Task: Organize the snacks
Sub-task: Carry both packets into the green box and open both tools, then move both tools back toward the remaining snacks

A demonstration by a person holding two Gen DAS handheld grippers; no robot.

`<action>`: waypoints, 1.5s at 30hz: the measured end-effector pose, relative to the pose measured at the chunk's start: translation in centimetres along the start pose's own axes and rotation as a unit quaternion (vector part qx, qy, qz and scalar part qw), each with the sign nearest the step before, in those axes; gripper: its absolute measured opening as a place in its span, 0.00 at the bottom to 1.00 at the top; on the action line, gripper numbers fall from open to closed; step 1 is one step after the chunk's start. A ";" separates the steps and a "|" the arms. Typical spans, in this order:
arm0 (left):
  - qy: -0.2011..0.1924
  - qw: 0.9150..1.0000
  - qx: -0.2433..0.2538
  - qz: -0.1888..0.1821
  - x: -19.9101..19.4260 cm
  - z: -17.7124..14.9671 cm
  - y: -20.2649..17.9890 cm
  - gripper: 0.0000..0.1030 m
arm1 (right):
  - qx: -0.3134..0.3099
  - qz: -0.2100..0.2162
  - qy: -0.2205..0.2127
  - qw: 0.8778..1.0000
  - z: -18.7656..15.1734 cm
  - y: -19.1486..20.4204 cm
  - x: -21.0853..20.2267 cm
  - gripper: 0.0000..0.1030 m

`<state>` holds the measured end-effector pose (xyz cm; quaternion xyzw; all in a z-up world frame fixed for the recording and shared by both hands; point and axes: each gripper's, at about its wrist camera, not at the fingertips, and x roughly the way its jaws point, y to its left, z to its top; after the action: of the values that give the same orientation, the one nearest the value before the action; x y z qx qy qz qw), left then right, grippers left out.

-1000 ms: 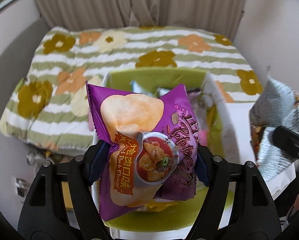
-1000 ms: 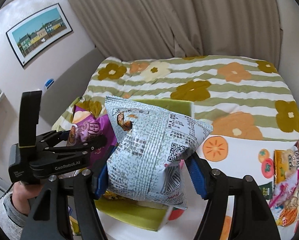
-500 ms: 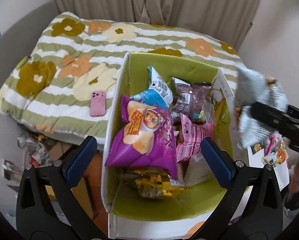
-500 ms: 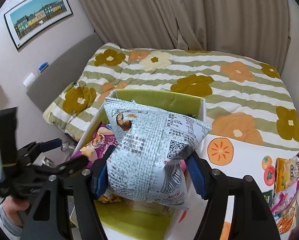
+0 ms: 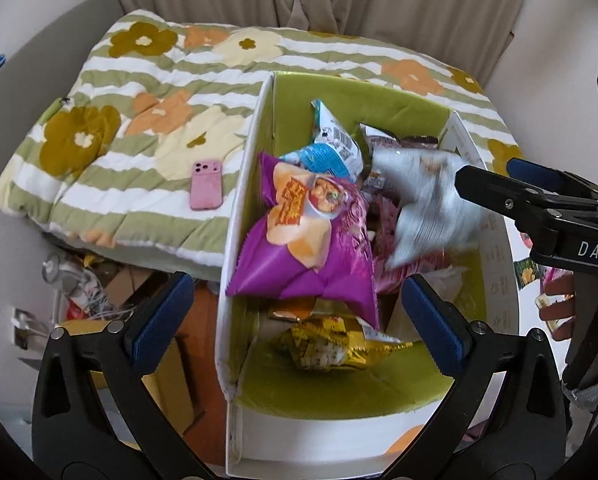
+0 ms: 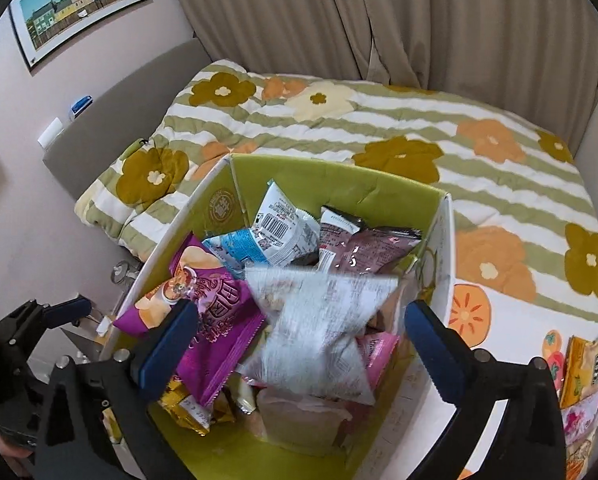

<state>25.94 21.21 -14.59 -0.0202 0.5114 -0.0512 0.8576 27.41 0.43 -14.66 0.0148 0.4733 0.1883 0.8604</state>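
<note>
Both grippers hang over the green-lined box (image 5: 255, 184), which serves as the landmark here; it stands beside the bed with its flowered, striped quilt (image 5: 147, 80).

The left gripper (image 5: 295, 320) has its jaws spread as wide as they go, nothing between the blue pads. They have just been opening. The purple chip bag (image 5: 311, 236) lies loose in the box, against the box's left wall, on top of the other packets.

The right gripper (image 6: 299, 344) is also spread wide, its jaws having just been opening, and the pads press on nothing. The pale printed bag (image 6: 319, 332) is blurred, below the open jaws and over the middle of the box, just right of the purple bag; whether it has come to rest I cannot tell.

Further into the box, toward its far wall, a blue-and-white packet (image 6: 267, 236) leans upright, with a dark maroon packet (image 6: 363, 248) beside it. A gold packet (image 5: 331, 344) lies near the box's near wall, partly under the purple bag, and a pink packet (image 6: 375, 348) shows under the pale one.

Left of the box a pink phone (image 5: 207, 184) lies on the quilt. Right of the box, more snack packets (image 6: 587, 364) lie on a white surface printed with orange fruit.
</note>
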 end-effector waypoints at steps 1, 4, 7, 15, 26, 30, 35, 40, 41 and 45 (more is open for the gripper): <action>0.000 1.000 0.000 -0.001 -0.1 -0.2 -0.1 1.00 | 0.000 -0.003 -0.002 1.000 -0.2 0.0 -0.2 1.00; -0.002 1.000 0.004 0.002 -0.6 -0.6 -0.4 1.00 | 0.012 -0.007 0.007 1.000 -0.9 -0.2 -0.8 1.00; -0.012 1.000 0.009 0.007 -1.5 -0.7 -0.8 1.00 | 0.012 -0.019 -0.001 1.000 -1.3 -0.2 -2.0 1.00; -0.050 0.999 0.018 0.001 -5.7 -1.3 -2.1 1.00 | 0.009 -0.065 -0.066 0.996 -2.4 1.3 -8.3 1.00; -0.080 0.993 0.068 -0.044 -9.5 -3.5 -6.1 1.00 | 0.086 -0.123 -0.109 0.983 -7.5 -0.1 -15.9 1.00; -0.078 0.989 0.102 -0.073 -9.5 -4.0 -8.9 1.00 | 0.123 -0.151 -0.113 0.974 -10.0 -1.4 -18.0 1.00; -0.074 0.982 0.139 -0.107 -9.1 -4.1 -12.9 1.00 | 0.167 -0.188 -0.126 0.960 -12.9 -3.6 -20.6 1.00; -0.065 0.972 0.176 -0.139 -7.7 -3.6 -17.9 1.00 | 0.217 -0.231 -0.141 0.938 -16.1 -7.1 -23.1 1.00; -0.063 0.970 0.183 -0.145 -7.2 -3.5 -19.1 1.00 | 0.225 -0.239 -0.141 0.934 -16.7 -7.9 -23.5 1.00; -0.052 0.961 0.217 -0.163 -5.6 -3.0 -23.8 1.00 | 0.258 -0.267 -0.136 0.918 -18.5 -11.4 -24.3 1.00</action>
<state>19.09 -1.77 -9.07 0.0800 0.4322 -0.2990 0.8470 4.03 -21.26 -7.53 0.1352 0.3698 -0.1813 0.9012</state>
